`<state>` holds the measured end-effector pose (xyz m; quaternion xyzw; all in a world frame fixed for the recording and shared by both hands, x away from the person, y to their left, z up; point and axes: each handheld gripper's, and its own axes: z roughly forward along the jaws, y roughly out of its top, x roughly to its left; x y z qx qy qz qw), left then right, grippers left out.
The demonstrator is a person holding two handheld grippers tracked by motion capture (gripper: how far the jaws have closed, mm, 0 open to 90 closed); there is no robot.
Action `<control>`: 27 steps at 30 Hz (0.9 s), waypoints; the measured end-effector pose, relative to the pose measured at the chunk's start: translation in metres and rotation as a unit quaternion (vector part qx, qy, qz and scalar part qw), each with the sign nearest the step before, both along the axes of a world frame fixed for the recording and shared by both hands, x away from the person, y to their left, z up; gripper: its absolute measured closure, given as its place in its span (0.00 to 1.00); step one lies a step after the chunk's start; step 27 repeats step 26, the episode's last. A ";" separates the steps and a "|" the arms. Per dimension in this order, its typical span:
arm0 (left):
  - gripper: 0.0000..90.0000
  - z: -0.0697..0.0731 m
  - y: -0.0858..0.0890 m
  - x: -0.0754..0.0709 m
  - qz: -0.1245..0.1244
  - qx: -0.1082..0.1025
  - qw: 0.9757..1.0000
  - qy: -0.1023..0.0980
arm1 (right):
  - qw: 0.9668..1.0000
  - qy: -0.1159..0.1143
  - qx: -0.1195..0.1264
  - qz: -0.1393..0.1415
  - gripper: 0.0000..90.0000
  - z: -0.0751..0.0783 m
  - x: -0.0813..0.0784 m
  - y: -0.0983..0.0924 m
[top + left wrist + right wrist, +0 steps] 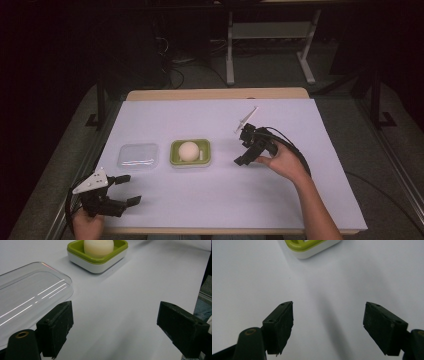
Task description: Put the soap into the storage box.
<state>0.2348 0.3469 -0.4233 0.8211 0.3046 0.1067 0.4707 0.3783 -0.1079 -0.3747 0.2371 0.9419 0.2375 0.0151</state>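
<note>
High view: my left gripper [131, 189] and right gripper [242, 145] both stand wide, holding nothing. The green soap dish [175, 152] with its cream round soap [189, 150] sits between them, clear lid [137, 156] just beside. No writing is readable.

The table sheet [215, 195] is evenly lit from above; the room behind is dark. Streaks of glare cross the clear lid [30, 300]; shadows are soft.
</note>
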 end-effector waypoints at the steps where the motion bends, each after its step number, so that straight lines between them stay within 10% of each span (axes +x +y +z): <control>1: 0.14 0.000 0.000 0.000 0.000 0.000 1.000 0.000 | 1.000 -0.005 0.001 0.000 0.26 -0.001 -0.002 -0.003; 27: 0.14 -0.002 -0.001 0.001 0.000 0.001 1.000 0.000 | 0.997 -0.018 0.043 -0.066 0.23 -0.036 -0.079 -0.075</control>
